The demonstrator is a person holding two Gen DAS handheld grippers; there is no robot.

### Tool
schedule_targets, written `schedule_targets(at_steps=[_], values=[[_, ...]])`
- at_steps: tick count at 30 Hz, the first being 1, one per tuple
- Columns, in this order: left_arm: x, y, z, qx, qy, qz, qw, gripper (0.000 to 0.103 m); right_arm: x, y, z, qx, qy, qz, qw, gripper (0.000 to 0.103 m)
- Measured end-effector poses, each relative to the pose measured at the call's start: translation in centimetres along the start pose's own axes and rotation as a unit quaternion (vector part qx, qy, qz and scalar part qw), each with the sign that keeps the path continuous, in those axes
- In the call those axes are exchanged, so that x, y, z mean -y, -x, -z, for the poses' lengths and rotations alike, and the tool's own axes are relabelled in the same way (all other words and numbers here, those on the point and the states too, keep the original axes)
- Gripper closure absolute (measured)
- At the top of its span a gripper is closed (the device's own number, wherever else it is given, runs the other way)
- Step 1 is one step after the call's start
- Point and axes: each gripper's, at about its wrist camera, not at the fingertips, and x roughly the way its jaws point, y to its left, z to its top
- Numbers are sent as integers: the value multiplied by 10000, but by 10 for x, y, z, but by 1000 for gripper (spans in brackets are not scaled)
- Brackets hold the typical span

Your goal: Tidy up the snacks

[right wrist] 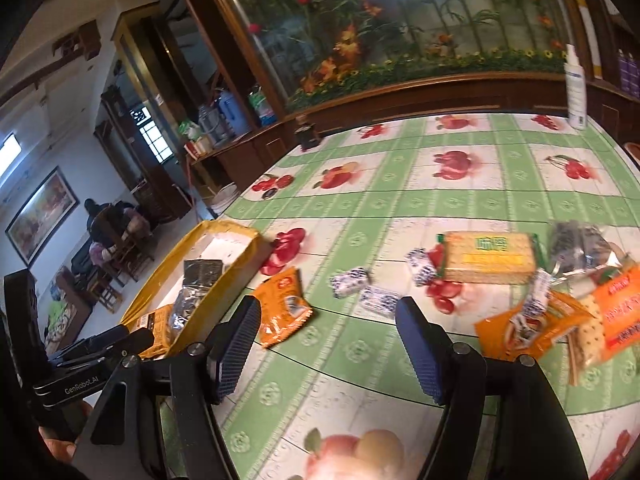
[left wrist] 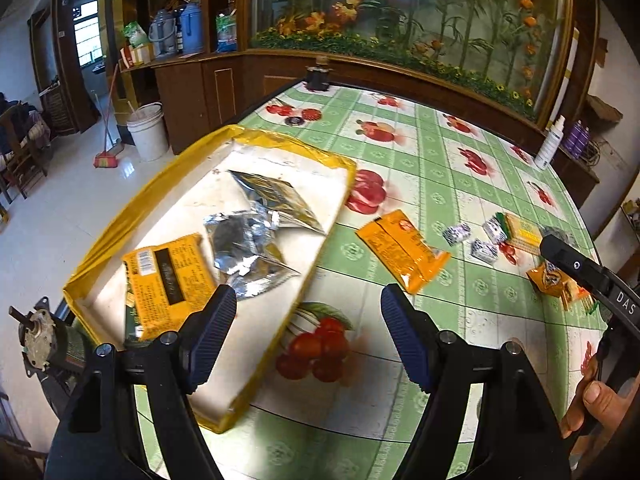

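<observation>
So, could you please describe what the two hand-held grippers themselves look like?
The left hand-held gripper and the right hand-held gripper look alike: black angular frames with silver round bolts and two fingers faced with dark blue ribbed pads. Seen from the other camera, the left one's black body carries white "GenRobot.AI" lettering; the right one's shows "DAS".

Only two bits of text I can actually read: "DAS" on my right gripper, off to the right of my left one, and "GenRobot.AI" on my left gripper, seen left of my right one. Snack wrapper print's too blurry.
</observation>
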Motion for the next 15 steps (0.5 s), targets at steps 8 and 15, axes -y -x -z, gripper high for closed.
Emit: schedule_targets(at_steps=[8, 15], values=[[26, 0, 7, -57, -200, 130, 9997, 28, 13, 12, 8, 131, -40, 226, 9997, 30], [31, 3, 11, -72, -253, 156, 9995, 28, 10, 16, 8, 261, 11, 476, 9985, 30]])
